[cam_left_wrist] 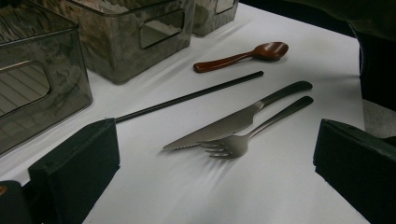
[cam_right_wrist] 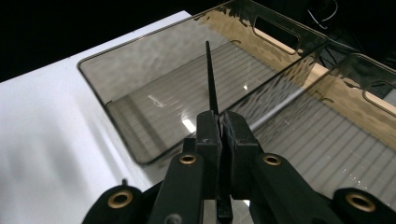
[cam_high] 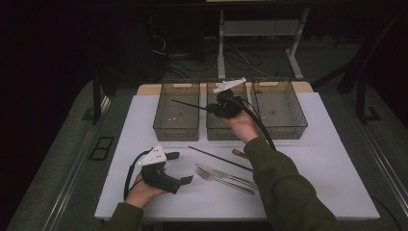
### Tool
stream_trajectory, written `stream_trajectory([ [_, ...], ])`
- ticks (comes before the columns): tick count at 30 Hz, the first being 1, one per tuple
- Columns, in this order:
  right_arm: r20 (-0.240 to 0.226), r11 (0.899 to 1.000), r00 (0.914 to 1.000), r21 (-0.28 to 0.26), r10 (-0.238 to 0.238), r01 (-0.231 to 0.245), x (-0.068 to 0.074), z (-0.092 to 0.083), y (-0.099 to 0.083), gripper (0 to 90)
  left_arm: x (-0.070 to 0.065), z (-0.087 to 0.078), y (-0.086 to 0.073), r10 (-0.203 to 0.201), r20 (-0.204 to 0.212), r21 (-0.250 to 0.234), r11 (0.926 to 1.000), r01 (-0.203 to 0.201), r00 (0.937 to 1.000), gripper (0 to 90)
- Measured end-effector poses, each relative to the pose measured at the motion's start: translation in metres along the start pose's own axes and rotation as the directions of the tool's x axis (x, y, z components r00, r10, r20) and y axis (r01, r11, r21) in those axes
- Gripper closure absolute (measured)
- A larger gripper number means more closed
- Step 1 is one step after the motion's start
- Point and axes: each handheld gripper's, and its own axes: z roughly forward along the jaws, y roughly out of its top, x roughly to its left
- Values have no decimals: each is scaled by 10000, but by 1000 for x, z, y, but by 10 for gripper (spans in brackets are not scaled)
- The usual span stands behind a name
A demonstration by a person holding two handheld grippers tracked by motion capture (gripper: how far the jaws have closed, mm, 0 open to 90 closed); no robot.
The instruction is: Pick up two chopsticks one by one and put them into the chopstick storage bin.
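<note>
My right gripper (cam_high: pixel 213 109) (cam_right_wrist: pixel 220 122) is shut on a black chopstick (cam_high: pixel 188 104) (cam_right_wrist: pixel 211 79). It holds the stick in the air, pointing left over the left smoky plastic bin (cam_high: pixel 176 130) (cam_right_wrist: pixel 95 84). A second black chopstick (cam_high: pixel 219 159) (cam_left_wrist: pixel 187 98) lies on the white table. Near it lie a knife (cam_high: pixel 226 173) (cam_left_wrist: pixel 224 128), a fork (cam_high: pixel 223 182) (cam_left_wrist: pixel 247 140) and a brown spoon (cam_high: pixel 239 154) (cam_left_wrist: pixel 243 56). My left gripper (cam_high: pixel 180 167) rests low at the table's front left, open, with nothing between its pads and the cutlery ahead of it.
Three translucent bins stand in a row at the back of the white table (cam_high: pixel 312 183): the left one, a middle one (cam_high: pixel 221 131) under my right hand, and a right one (cam_high: pixel 281 127). Desk legs and cables lie on the dark floor beyond.
</note>
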Motion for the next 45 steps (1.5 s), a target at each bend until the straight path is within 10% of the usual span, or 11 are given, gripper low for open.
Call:
stream_trajectory([
  [17,265,9979,9994,598,224,-240,9,61,19,843,0,1,0,15,27,8,10000,-15,10000,0],
  [35,-116,9933,9998,1141,180,-166,24,82,18,856,-1,1,1,19,65,-13,10000,-19,10000,0],
  [45,-1015,9986,9936,190,503,-486,17,53,20,561,0,1,1,28,24,38,10000,-28,10000,0],
])
